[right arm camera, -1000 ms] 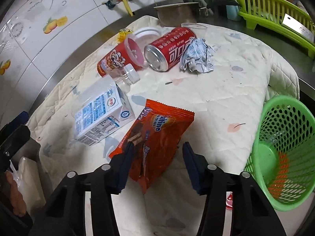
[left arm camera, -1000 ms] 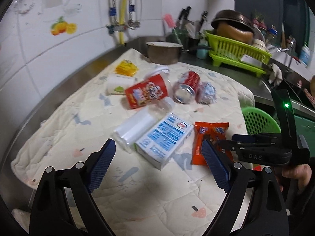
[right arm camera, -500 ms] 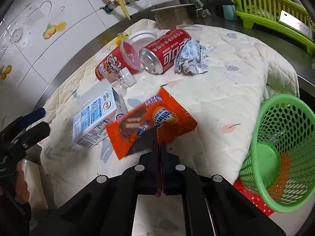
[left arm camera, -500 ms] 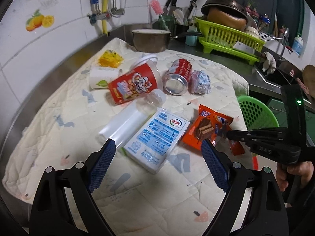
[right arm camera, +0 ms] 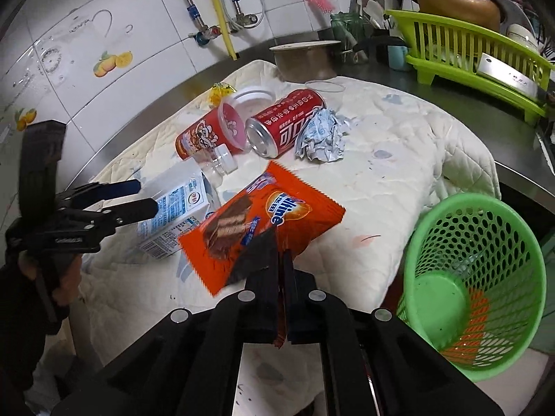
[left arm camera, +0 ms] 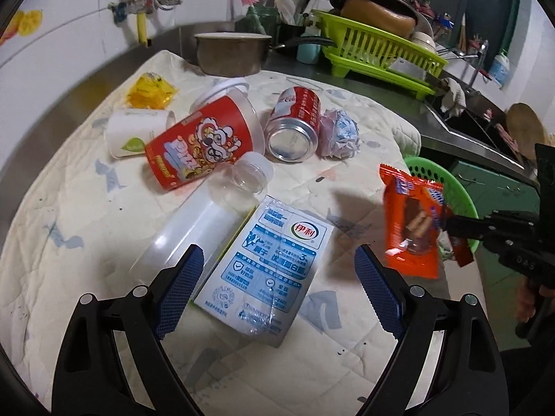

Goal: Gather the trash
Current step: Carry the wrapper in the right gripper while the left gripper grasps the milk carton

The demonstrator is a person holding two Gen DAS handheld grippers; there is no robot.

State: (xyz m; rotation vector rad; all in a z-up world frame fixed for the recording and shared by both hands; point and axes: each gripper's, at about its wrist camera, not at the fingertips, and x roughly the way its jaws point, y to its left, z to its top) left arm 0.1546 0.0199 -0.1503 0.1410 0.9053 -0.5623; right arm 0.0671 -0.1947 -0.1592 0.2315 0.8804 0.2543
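Worktop: steel, running along the tiled wall, covered in the middle by a quilted cream cloth that bears all the litter.
Dish rack: lime green, at the far end of the worktop beyond the cloth, loaded with pans.
Basket: green mesh, off the near corner of the cloth and below its edge, open mouth tilted up, almost empty.
Milk carton: white and blue, flat on the cloth, nearest of the litter to the front edge, between the spread pads of the left claw in that camera's view.
Clear bottle: lying on the cloth, touching the carton's left side.
Printed red cup: on its side, farther back on the cloth than the carton.
Red can: on its side, just right of the cup.
Crumpled paper: against the can's right side.
Snack wrapper: orange, lifted clear of the cloth, hanging between the carton and the basket.
Right claw: clamped tight on the wrapper's lower edge.
Left claw: spread wide, empty, hovering over the carton.
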